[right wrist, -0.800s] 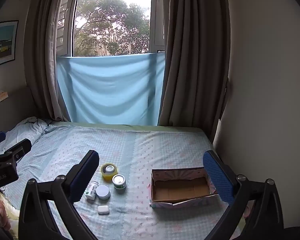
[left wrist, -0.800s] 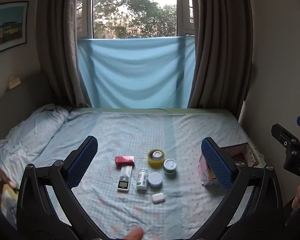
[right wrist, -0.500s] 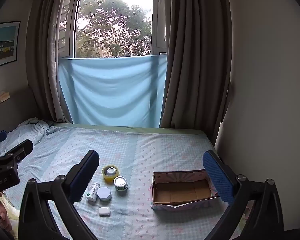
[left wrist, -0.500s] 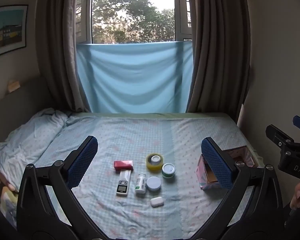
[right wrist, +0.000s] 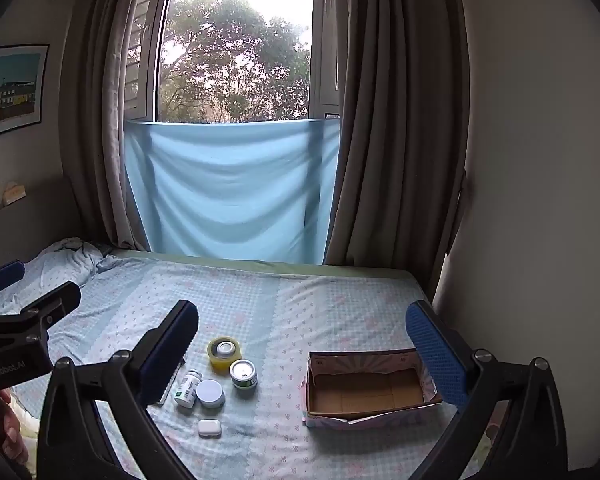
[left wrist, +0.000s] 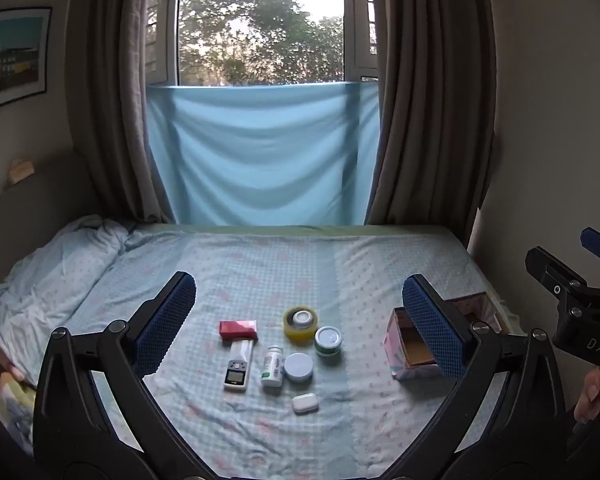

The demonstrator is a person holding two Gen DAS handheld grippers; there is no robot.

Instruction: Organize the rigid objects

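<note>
Small items lie in a cluster on the bed: a red box [left wrist: 238,329], a white digital thermometer [left wrist: 239,365], a white pill bottle [left wrist: 272,365] [right wrist: 187,388], a pale blue round lid jar [left wrist: 298,367] [right wrist: 210,393], a yellow tape roll [left wrist: 300,320] [right wrist: 224,352], a green tin [left wrist: 328,340] [right wrist: 243,373] and a white case [left wrist: 305,403] [right wrist: 209,427]. An open cardboard box [right wrist: 368,390] [left wrist: 410,354] sits to their right. My left gripper [left wrist: 300,336] and right gripper [right wrist: 300,356] are both open and empty, held above the bed's near edge.
The bed [left wrist: 260,272] has a light blue patterned sheet, with a rumpled quilt [left wrist: 48,276] at the left. A wall [right wrist: 540,200] runs along the right side. Curtains and a window stand behind the bed.
Both grippers have tilted up and drawn back slightly, so the items and box sit lower and smaller in view. Both stay open and empty.
</note>
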